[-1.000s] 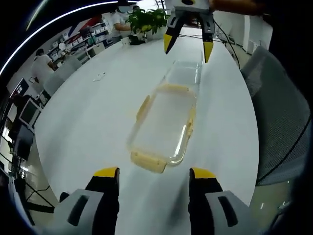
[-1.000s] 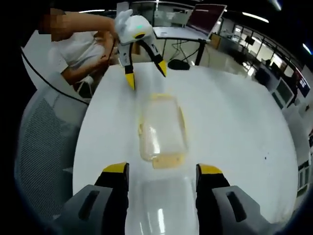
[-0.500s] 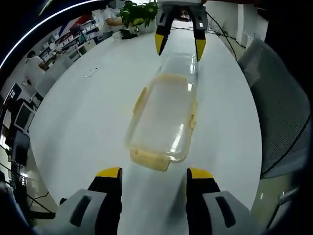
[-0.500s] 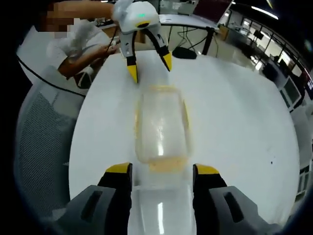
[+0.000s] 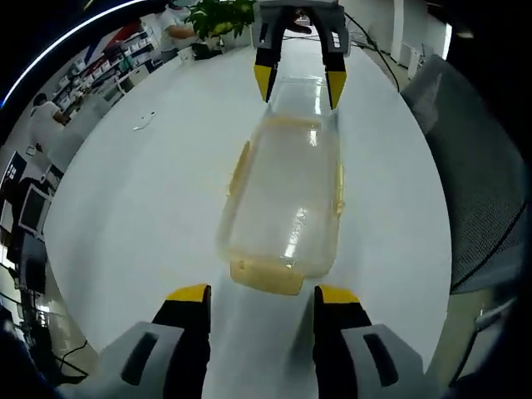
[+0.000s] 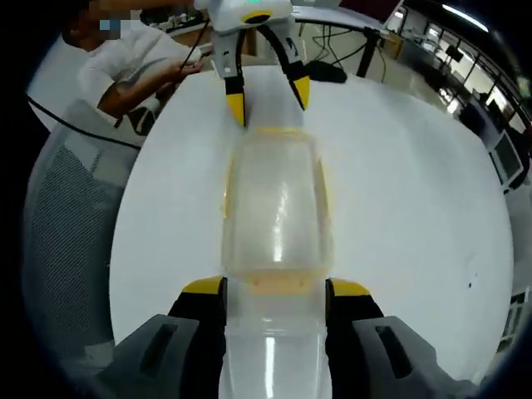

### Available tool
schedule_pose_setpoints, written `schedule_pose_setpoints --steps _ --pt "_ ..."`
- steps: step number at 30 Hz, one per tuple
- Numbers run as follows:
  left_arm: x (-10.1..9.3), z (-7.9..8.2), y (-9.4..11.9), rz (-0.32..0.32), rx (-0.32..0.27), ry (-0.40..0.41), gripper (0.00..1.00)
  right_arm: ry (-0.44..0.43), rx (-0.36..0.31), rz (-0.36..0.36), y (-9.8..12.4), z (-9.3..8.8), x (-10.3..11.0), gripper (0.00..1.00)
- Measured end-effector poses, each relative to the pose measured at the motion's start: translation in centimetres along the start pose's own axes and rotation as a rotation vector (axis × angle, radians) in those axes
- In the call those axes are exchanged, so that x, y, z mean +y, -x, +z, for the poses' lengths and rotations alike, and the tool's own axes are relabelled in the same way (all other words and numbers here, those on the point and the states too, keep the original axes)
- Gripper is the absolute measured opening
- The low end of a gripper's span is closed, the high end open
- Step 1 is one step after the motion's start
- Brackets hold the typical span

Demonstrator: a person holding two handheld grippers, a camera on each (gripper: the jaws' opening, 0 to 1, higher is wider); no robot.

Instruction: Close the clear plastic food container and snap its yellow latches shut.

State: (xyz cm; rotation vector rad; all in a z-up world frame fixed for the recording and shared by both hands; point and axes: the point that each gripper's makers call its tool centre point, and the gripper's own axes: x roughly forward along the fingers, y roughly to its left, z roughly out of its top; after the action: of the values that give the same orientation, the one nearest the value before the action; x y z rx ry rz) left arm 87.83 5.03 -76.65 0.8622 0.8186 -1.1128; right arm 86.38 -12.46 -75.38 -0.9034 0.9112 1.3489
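The clear plastic container [image 5: 287, 195] with yellow latches [image 5: 268, 277] lies lengthwise on the white table [image 5: 141, 199]; in the right gripper view the container [image 6: 274, 208] sits at centre. My left gripper [image 5: 262, 295] is open just short of its near end latch, with bare table between the jaws. At the far end, my right gripper [image 5: 299, 85] straddles the clear lid [image 5: 301, 93]. In the right gripper view the lid [image 6: 270, 349] fills the gap of my right gripper [image 6: 276, 288] edge to edge and meets the container's end. The left gripper [image 6: 268, 100] faces it from the other end.
A grey mesh chair [image 5: 482, 183] stands beside the table, and the chair [image 6: 66, 224] also appears in the right gripper view. A person's arm [image 6: 141, 66] reaches in behind the left gripper. A potted plant [image 5: 218, 12] and office desks lie beyond the table.
Both grippers have closed in on the container from its opposite ends. The lid has come along between the right jaws up to the container's end. Both jaw gaps have narrowed slightly.
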Motion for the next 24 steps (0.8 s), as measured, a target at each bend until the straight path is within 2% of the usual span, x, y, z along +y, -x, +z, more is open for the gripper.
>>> schedule_pose_setpoints --steps 15,24 --pt "0.1 0.1 -1.2 -0.044 0.040 -0.050 0.40 0.027 0.108 0.032 -2.1 -1.0 -0.1 0.40" --pt "-0.3 0.2 -1.6 -0.082 0.050 -0.090 0.39 0.023 0.144 0.042 -2.9 -1.6 -0.2 0.38"
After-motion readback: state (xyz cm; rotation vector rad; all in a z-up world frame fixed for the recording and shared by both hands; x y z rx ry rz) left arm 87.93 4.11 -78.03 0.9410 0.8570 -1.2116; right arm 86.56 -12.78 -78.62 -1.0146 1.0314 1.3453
